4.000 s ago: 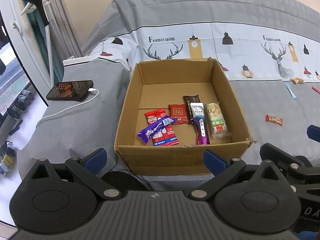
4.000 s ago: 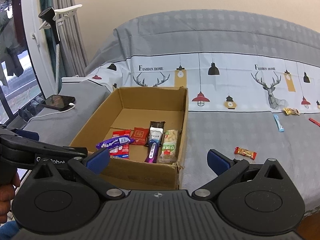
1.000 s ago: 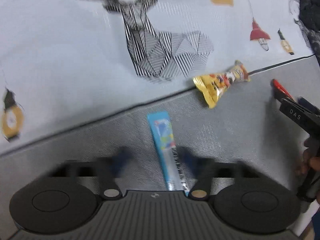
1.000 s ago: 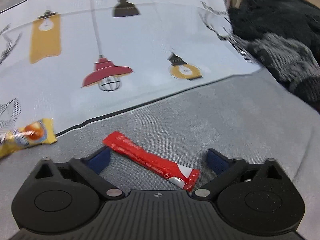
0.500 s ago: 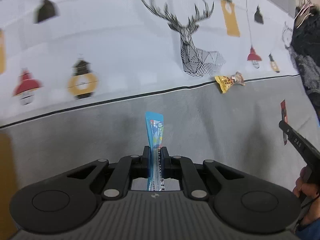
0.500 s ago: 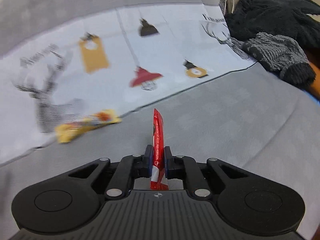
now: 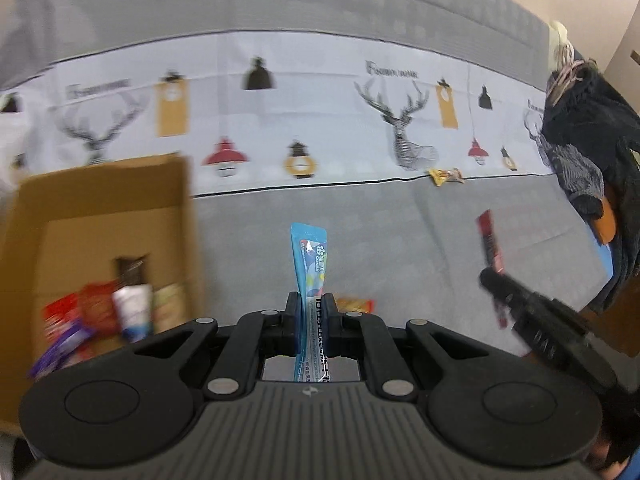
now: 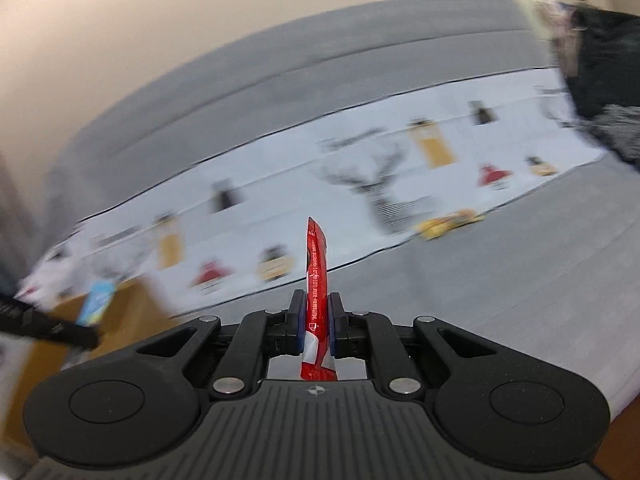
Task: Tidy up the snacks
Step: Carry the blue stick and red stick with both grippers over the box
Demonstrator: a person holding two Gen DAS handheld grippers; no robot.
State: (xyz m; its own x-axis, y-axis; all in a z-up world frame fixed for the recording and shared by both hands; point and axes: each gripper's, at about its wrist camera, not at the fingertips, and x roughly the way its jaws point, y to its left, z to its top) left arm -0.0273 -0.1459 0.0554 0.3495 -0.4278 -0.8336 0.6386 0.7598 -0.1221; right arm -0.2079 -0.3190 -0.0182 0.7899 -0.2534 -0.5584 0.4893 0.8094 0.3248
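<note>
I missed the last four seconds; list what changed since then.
Both grippers left the box, closed on snacks from the bedspread and lifted them: left gripper holds the blue stick, right gripper the red stick. They now swing boxward. The yellow packet stayed put.

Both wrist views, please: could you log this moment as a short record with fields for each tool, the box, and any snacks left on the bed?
left tool: shut on blue stick packet, held clear of the bed
right tool: shut on red stick packet
cardboard box: open, several snacks inside, blurred
loose snacks: yellow packet and orange-red packet on the bedspread
</note>
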